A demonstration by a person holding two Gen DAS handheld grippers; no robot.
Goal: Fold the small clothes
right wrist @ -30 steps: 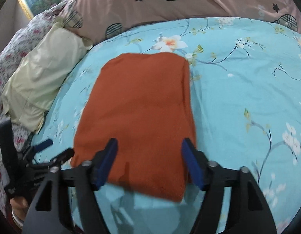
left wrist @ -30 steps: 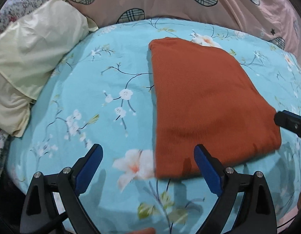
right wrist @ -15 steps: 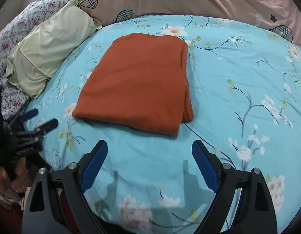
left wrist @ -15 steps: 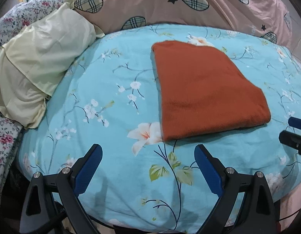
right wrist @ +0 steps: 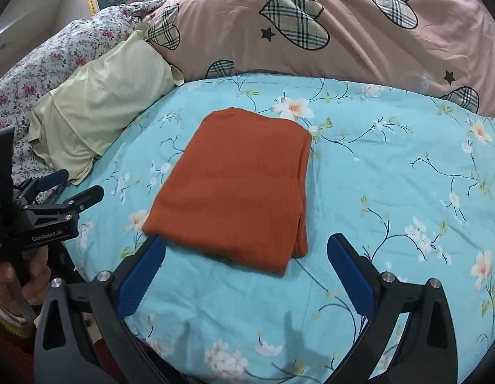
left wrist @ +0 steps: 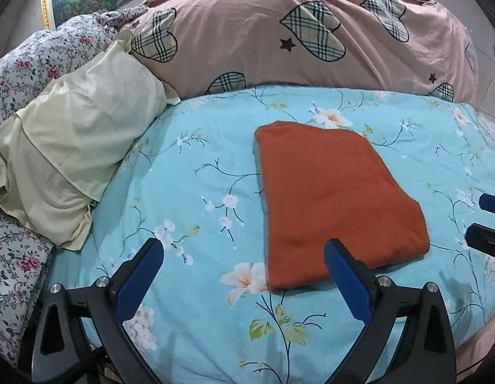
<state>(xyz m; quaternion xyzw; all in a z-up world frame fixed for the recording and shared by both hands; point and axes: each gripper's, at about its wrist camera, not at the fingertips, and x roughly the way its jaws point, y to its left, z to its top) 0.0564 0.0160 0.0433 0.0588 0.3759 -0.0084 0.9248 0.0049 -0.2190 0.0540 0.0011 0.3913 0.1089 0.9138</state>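
A folded rust-orange garment (left wrist: 327, 198) lies flat on the light-blue floral bedsheet (left wrist: 190, 192); it also shows in the right wrist view (right wrist: 241, 185). My left gripper (left wrist: 244, 275) is open and empty, held above the sheet just short of the garment's near left corner. My right gripper (right wrist: 247, 272) is open and empty, held just short of the garment's near edge. The left gripper also shows at the left edge of the right wrist view (right wrist: 68, 188). The right gripper's fingers (left wrist: 490, 220) show at the right edge of the left wrist view.
A pale yellow pillow (left wrist: 65, 153) lies to the left of the sheet. A pink duvet with plaid hearts (left wrist: 305, 41) is piled behind it. A floral cover (left wrist: 29, 64) lies at far left. The bed's near edge runs under both grippers.
Both grippers have pulled back and up from the garment, which they were low over a second ago. The garment lies still and folded.
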